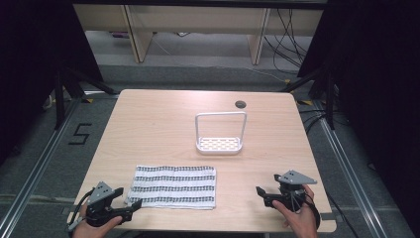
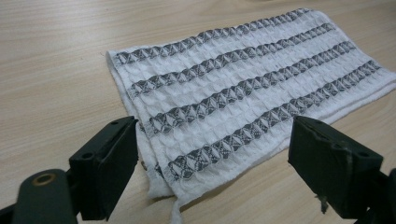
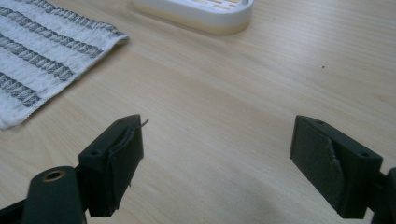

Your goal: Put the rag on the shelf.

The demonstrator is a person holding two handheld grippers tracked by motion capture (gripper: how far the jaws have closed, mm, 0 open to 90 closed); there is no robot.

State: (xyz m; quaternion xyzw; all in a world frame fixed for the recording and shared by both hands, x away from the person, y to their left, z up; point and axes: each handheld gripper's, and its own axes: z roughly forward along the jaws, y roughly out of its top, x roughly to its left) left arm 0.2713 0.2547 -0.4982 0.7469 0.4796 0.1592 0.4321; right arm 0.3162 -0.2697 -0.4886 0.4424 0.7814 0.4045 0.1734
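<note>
Striped towel (image 2: 243, 88), near corner cropped

2 black grippers, left gripper (image 1: 130, 196) and right gripper (image 1: 260, 196), grey 3-cornered plates, black cables.

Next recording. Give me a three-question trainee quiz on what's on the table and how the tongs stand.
1. True or false: the left tongs are shut on the towel.
2. Which thing stands beyond the towel? A) rack B) bowl C) bottle
3. Fill in: the right tongs are open over bare ____.

Key: 1 false, they are open, with the towel's near corner between the jaws; 2 A; 3 table.
</note>
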